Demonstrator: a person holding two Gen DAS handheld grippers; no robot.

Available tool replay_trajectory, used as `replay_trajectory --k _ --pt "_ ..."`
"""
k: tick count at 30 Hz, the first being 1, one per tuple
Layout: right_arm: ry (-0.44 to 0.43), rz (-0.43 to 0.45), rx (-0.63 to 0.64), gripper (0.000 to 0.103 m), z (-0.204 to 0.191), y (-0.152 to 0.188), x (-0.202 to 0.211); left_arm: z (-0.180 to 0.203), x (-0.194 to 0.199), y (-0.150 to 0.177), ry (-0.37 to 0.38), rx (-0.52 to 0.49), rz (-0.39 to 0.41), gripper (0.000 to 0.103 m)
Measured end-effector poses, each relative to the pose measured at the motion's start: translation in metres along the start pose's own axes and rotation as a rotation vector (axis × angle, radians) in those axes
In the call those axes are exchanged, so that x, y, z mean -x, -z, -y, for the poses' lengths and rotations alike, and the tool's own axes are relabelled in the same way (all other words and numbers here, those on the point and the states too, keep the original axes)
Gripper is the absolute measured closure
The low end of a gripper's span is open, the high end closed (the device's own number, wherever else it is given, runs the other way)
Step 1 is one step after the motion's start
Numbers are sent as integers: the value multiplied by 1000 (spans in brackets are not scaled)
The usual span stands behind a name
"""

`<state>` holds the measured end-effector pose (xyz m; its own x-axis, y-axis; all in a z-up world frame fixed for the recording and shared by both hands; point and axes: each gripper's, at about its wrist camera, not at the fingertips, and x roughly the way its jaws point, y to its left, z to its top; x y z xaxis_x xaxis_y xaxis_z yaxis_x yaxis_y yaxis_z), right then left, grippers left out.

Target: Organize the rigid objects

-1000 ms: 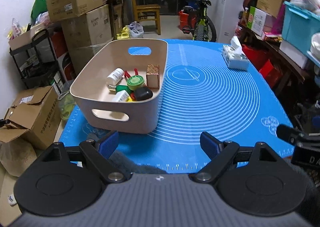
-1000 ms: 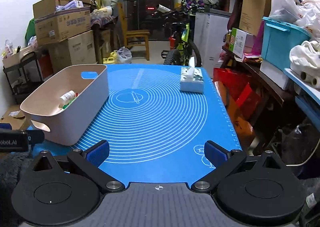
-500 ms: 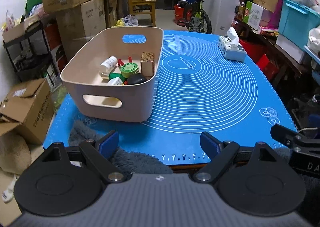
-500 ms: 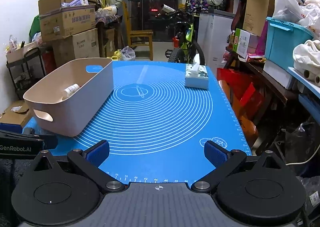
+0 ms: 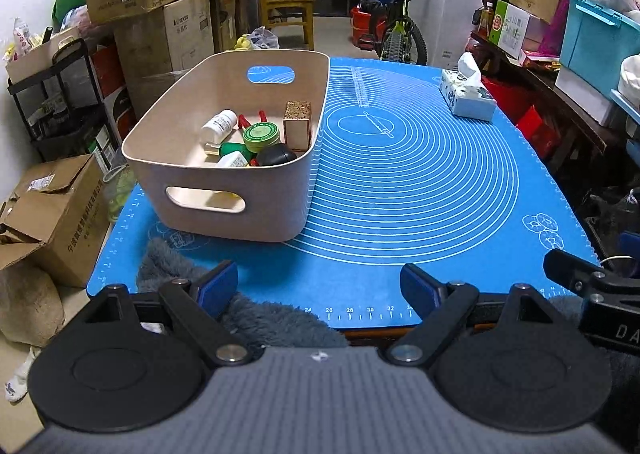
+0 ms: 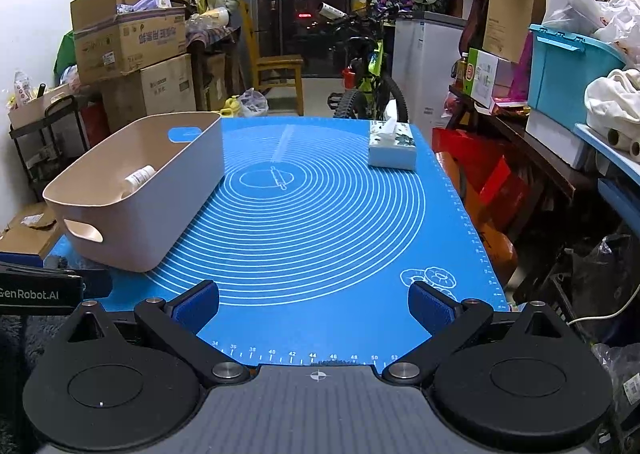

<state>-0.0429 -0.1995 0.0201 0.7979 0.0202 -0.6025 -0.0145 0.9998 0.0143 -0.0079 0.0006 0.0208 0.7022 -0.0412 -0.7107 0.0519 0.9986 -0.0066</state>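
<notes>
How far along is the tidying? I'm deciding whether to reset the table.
It looks nearly or fully done. The small items, such as the white bottle, green tin and brown box, lie inside the beige bin. Nothing is in hand: left gripper and right gripper have empty, open jaws. On the blue mat only the tissue box remains.

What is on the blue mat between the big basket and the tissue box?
Nothing: between the basket and the tissue box, only bare blue mat with white rings shows, clearest in the right wrist view.
</notes>
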Motion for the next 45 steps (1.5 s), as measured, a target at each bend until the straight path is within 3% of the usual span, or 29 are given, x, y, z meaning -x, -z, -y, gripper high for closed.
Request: replay_trajectory --k 45 --pt "9 0 1 3 4 2 -1 2 -2 0 -2 -16 -9 15"
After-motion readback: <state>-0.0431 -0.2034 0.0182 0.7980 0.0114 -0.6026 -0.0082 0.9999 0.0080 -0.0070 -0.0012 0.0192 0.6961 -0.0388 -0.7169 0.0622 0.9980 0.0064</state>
